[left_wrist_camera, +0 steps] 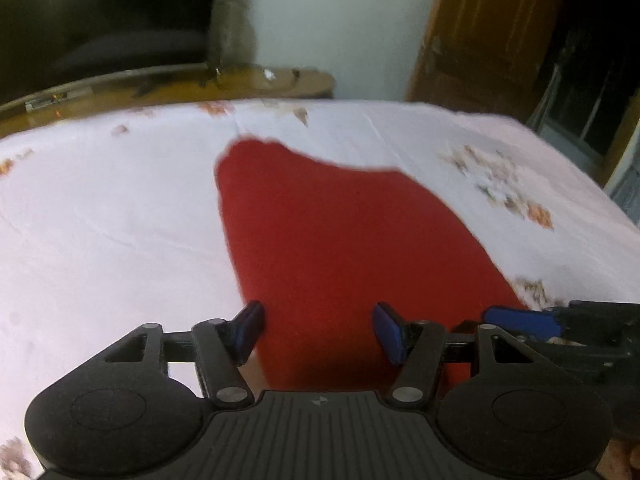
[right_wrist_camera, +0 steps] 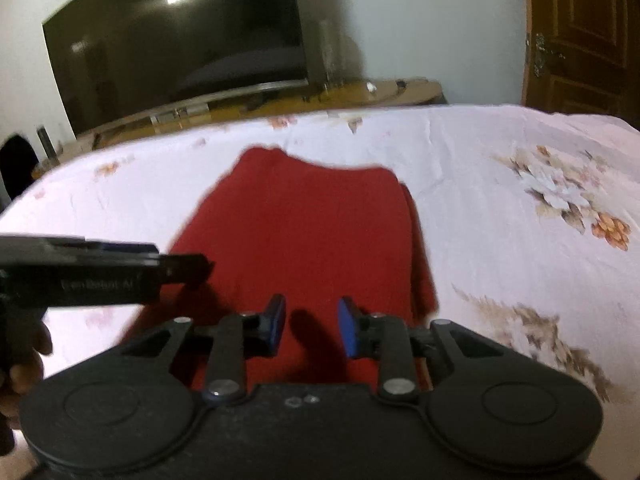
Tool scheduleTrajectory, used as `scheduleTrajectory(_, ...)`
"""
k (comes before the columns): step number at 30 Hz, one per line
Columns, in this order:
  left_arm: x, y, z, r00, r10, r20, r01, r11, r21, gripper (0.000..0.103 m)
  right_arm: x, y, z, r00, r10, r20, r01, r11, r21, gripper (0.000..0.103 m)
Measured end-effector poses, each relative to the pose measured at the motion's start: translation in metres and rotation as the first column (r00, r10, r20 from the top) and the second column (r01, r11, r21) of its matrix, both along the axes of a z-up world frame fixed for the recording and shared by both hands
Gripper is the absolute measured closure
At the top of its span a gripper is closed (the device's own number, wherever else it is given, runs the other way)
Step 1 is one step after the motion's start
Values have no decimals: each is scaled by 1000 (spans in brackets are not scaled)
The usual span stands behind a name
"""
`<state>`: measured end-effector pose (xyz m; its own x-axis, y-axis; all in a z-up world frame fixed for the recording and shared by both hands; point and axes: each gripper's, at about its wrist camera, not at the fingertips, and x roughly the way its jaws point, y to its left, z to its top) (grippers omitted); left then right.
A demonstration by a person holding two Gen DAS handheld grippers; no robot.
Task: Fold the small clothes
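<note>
Mid-fold: red knit garment (left_wrist_camera: 340, 240) spread flat on floral white bedsheet (left_wrist_camera: 100, 208). Left hand-held gripper (left_wrist_camera: 318, 330) and right hand-held gripper (right_wrist_camera: 312, 326) poised above near hem, both agape, empty. Next, likely: 2 firm pinches on hem.

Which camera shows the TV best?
The right wrist view: nearly the whole TV shows, on its stand. The left wrist view catches only its lower right part, cut by the frame's edge.
</note>
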<state>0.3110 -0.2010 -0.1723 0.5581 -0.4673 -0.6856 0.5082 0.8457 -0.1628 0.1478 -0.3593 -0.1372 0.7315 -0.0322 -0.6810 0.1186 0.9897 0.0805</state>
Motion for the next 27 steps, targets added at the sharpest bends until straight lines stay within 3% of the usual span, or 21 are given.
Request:
scheduleTrajectory(2, -6, -7, -8, 998, -17, 53, 15, 999, 33, 40, -6, 1, -4, 1000, -19, -20, 19, 1000, -5, 74)
scheduleTrajectory(4, -8, -12, -12, 998, -28, 57, 25, 999, 41, 31, -13, 2, -2, 999, -44, -12, 43, 999, -19, 69)
scheduleTrajectory(12, -6, 0, 1, 999, -30, 18, 31, 999, -9, 31, -42, -6, 1, 984, -177, -8, 177, 983, -39, 60)
scheduleTrajectory(15, -13, 5, 8, 998, -57, 35, 57, 998, -9, 31, -43, -7, -6, 983, -177, -47, 176, 984, -16, 64)
scheduleTrajectory(19, -23, 15, 13, 994, -87, 70, 87, 996, 10, 31, -40, -8, -12, 977, -206, -58, 206, 979, -13, 88)
scheduleTrajectory(27, -34, 16, 7, 990, -124, 71, 121, 991, 52, 31, -32, -27, -18, 962, -269, -50, 262, 958, -117, 95)
